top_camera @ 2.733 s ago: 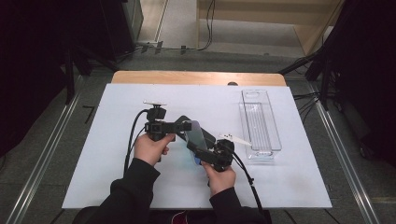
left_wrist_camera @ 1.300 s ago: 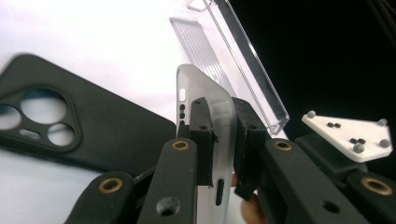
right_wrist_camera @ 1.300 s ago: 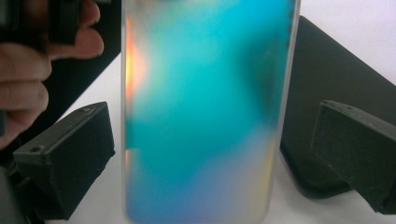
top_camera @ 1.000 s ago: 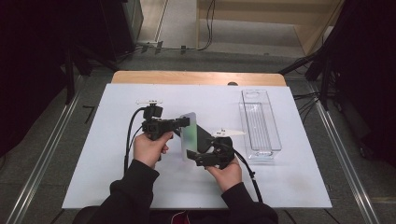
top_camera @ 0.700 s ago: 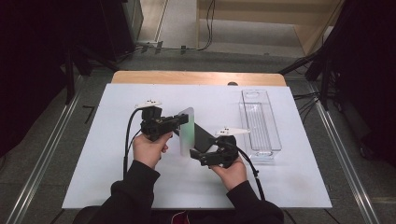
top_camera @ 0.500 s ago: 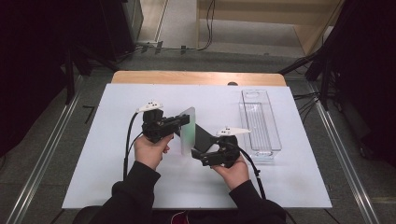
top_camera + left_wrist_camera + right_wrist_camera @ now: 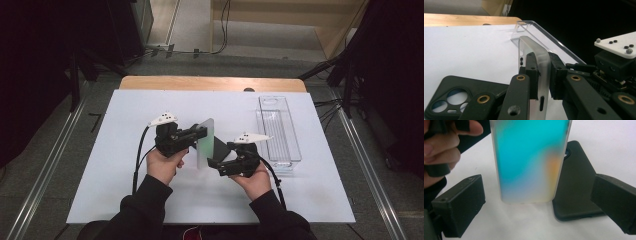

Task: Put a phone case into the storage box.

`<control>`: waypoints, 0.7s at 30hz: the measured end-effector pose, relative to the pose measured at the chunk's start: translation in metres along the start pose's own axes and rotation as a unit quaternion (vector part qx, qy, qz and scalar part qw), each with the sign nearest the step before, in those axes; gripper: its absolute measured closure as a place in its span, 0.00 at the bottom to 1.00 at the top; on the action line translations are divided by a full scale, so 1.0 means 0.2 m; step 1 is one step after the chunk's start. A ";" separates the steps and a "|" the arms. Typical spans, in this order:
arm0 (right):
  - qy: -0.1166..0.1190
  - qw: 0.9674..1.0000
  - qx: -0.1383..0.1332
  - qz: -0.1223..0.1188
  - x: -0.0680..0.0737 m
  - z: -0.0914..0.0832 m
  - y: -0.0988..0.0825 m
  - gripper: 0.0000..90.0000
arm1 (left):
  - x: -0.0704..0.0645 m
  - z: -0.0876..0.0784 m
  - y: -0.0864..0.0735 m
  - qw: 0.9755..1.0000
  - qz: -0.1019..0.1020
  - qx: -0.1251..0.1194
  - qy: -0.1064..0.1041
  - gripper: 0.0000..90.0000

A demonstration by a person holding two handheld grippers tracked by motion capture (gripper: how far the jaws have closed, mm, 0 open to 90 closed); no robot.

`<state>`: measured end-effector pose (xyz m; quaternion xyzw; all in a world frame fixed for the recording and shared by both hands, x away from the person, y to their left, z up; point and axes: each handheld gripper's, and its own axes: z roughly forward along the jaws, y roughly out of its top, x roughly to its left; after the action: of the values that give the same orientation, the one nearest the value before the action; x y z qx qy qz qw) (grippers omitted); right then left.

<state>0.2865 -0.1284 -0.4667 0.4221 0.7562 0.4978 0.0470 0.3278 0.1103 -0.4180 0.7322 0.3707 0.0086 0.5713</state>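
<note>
2 tongs: left tongs (image 7: 541, 75) clamp the frosted case (image 7: 541, 65), right tongs (image 7: 536, 205) gape before it.

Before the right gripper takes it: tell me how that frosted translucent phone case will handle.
The frosted translucent phone case stands upright, pinched in the shut left gripper without sagging, so it is probably fairly stiff. It looks thin and hollow, so likely light. Its smooth surface may slip between the open right gripper pads.
</note>
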 end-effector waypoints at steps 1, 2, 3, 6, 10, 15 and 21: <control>0.001 1.000 -0.001 0.001 0.00 0.00 0.00 0.00 | 0.00 0.00 0.00 1.000 -0.002 0.001 0.001 0.90; 0.004 1.000 0.000 0.002 0.00 -0.01 0.02 0.00 | 0.00 0.00 0.00 1.000 -0.005 0.002 -0.001 0.90; 0.003 1.000 0.002 0.004 0.00 -0.01 0.02 0.00 | -0.01 0.00 -0.01 1.000 -0.005 0.003 -0.002 0.90; 0.002 1.000 0.004 0.004 0.01 0.00 0.04 0.00 | -0.02 0.01 -0.01 1.000 -0.004 0.003 -0.004 0.90; -0.008 1.000 0.005 -0.005 0.01 0.00 0.06 0.00 | -0.03 0.01 0.00 1.000 -0.006 -0.001 -0.011 0.90; -0.011 1.000 0.005 -0.009 0.03 0.01 0.10 0.00 | -0.04 0.00 0.00 1.000 -0.008 -0.003 -0.013 0.90; -0.015 1.000 0.008 -0.008 0.03 0.02 0.12 0.00 | -0.05 0.02 -0.01 1.000 -0.008 0.001 -0.015 0.90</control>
<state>0.2990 -0.1183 -0.4465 0.4242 0.7627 0.4847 0.0588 0.3209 0.1020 -0.4161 0.7300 0.3677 -0.0076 0.5761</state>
